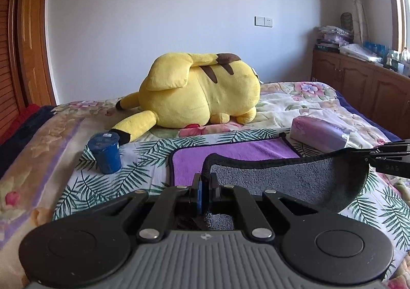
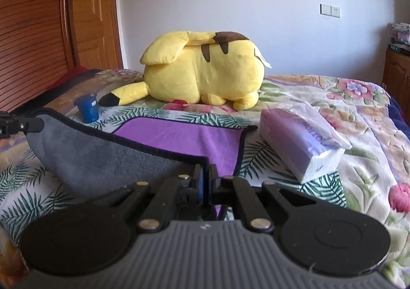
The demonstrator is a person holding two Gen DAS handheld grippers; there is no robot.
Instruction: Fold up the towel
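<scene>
Folding is under way: the towel (image 1: 289, 181) is lying on the bed (image 1: 41, 150), purple face up at the far end, while its near edge is being held up off the covers so the grey underside is showing. Both near corners are pinched. The left gripper (image 1: 205, 181) is clamping the left corner with its jaws closed down to a thin slit on the black hem; the right gripper (image 2: 205, 173) is doing the same at the right corner, jaws nearly touching — though exactly how much cloth is sitting between its pads is hard to make out from this low angle. Between the two corners the hem is sagging in a shallow curve.

The next move, as I judge it, is calling for both grippers to be carried together toward the far edge, keeping the hem taut and level so the near corners land on the far ones. Room is tight: the tissue pack (image 2: 302, 140) is sitting just beside the towel's far right corner, and the cup (image 1: 105, 153) is standing near the far left, with the plush (image 1: 202, 89) beyond.
</scene>
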